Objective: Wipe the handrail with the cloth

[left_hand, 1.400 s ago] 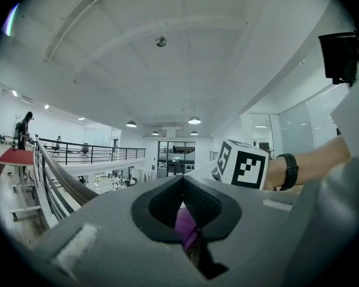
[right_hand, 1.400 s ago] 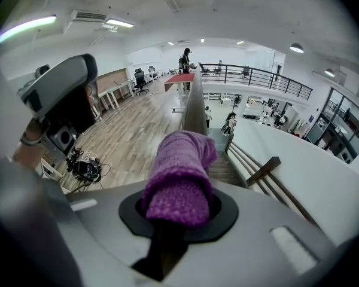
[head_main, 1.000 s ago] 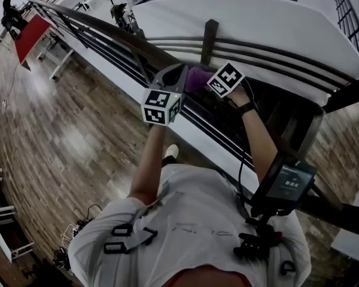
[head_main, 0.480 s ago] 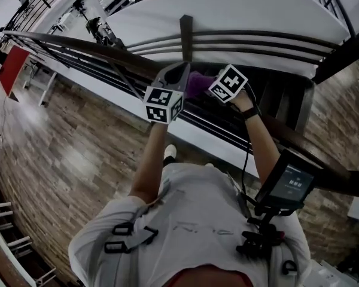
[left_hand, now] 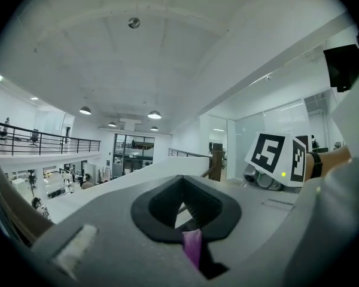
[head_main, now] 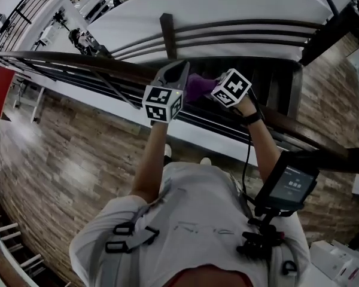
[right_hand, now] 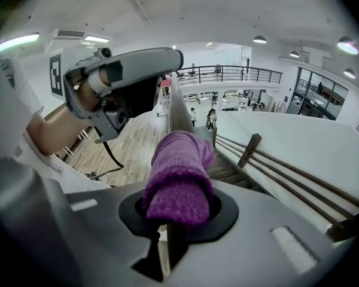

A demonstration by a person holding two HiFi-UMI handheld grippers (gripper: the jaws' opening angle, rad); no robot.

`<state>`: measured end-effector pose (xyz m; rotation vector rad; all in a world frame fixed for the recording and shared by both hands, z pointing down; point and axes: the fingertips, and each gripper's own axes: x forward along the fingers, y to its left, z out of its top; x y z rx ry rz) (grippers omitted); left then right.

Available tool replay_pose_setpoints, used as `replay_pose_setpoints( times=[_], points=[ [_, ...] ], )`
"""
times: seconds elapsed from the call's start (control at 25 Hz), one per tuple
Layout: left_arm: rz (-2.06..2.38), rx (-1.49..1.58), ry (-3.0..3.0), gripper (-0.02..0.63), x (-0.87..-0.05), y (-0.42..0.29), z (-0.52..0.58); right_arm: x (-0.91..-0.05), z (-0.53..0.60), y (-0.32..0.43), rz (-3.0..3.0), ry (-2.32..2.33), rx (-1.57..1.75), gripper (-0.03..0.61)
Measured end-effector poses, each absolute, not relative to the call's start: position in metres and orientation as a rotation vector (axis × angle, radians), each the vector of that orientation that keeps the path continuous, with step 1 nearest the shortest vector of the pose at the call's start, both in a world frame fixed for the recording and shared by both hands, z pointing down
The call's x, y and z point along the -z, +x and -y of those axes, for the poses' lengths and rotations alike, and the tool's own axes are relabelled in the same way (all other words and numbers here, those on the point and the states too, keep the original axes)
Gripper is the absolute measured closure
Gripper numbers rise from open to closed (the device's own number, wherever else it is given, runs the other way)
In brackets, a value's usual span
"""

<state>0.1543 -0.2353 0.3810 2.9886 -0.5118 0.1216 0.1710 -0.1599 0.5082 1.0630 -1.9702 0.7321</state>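
Note:
A purple knitted cloth (head_main: 197,86) lies bunched on the dark wooden handrail (head_main: 78,61), which runs from the upper left down to the right. My right gripper (head_main: 210,88) is shut on the cloth (right_hand: 179,172), which bulges out over its jaws and rests on the handrail (right_hand: 175,109). My left gripper (head_main: 178,69) hovers just left of the cloth, pointing up and away, jaws together and holding nothing. In the left gripper view only a purple sliver of cloth (left_hand: 191,247) shows low in the slot. The left gripper (right_hand: 167,57) shows above the rail in the right gripper view.
A dark railing post (head_main: 166,34) stands behind the rail, with thin horizontal bars along a white wall (head_main: 227,5). Stairs (head_main: 275,94) drop away at the right. A wooden floor (head_main: 48,160) lies below. A dark device (head_main: 290,184) hangs at the person's chest.
Both grippers and the cloth have slid along the handrail toward the stairs. The railing post now lies farther left of them. Neither grip has changed.

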Motion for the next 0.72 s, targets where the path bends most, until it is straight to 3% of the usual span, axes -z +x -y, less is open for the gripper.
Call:
replay_pose_setpoints(
  times=[0.72],
  points=[
    [0.108,-0.125,3.025,0.614,-0.384,0.258,0.162,-0.512,0.042,0.255,1.827,1.263,-0.878,0.517]
  ],
)
